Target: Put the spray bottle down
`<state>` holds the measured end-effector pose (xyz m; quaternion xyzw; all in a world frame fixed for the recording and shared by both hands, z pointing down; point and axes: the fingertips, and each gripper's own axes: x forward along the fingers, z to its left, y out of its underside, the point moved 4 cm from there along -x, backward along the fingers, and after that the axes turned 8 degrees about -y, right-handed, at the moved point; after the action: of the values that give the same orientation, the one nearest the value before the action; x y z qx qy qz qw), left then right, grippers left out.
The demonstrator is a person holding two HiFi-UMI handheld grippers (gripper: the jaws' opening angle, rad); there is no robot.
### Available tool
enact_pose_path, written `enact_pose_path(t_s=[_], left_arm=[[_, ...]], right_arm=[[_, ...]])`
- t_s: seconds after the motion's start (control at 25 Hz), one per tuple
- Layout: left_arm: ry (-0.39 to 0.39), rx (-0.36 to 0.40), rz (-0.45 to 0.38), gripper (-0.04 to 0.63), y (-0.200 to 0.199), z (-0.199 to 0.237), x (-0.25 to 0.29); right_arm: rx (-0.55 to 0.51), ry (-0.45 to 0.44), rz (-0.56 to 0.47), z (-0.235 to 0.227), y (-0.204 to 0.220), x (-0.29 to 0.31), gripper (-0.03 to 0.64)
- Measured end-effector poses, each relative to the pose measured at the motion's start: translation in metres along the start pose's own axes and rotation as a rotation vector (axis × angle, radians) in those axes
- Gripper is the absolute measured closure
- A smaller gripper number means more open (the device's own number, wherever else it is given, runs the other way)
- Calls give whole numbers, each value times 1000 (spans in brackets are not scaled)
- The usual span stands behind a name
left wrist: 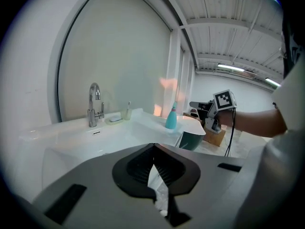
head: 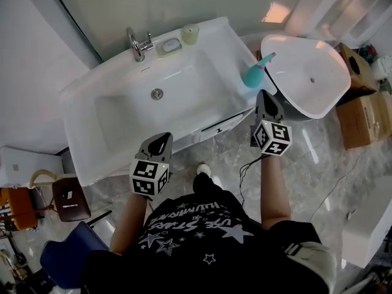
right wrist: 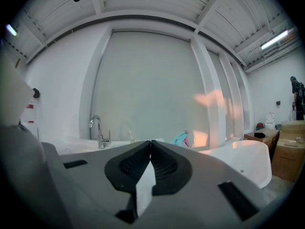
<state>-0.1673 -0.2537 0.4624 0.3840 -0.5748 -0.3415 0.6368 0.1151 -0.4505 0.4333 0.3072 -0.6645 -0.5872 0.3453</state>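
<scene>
The teal spray bottle (head: 253,75) stands upright on the right end of the white washbasin counter (head: 229,48), free of both grippers; it also shows as the bottle (left wrist: 170,119) in the left gripper view and, just above the jaws, as the bottle (right wrist: 182,138) in the right gripper view. My right gripper (head: 265,94) is shut and empty, its tips a short way in front of the bottle. My left gripper (head: 163,138) is shut and empty at the basin's front edge. Both jaw pairs, left (left wrist: 153,147) and right (right wrist: 151,142), meet at their tips.
A chrome tap (head: 138,43), a soap dish (head: 171,44) and a cup (head: 190,34) line the back of the basin. A white tub (head: 306,72) stands right of the bottle, cardboard boxes (head: 361,109) beyond it. A stool (head: 70,198) and a blue chair (head: 67,256) are at lower left.
</scene>
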Motion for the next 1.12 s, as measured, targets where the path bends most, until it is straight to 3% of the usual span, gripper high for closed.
enact_pose_path(t_s=[0.48, 1.12], left_arm=[[30, 4, -40, 580, 48, 10, -103], [53, -29, -31, 580, 139, 23, -234]], right_arm=[[-48, -65, 12, 116, -7, -97, 604], [-30, -83, 110, 244, 49, -227, 606]])
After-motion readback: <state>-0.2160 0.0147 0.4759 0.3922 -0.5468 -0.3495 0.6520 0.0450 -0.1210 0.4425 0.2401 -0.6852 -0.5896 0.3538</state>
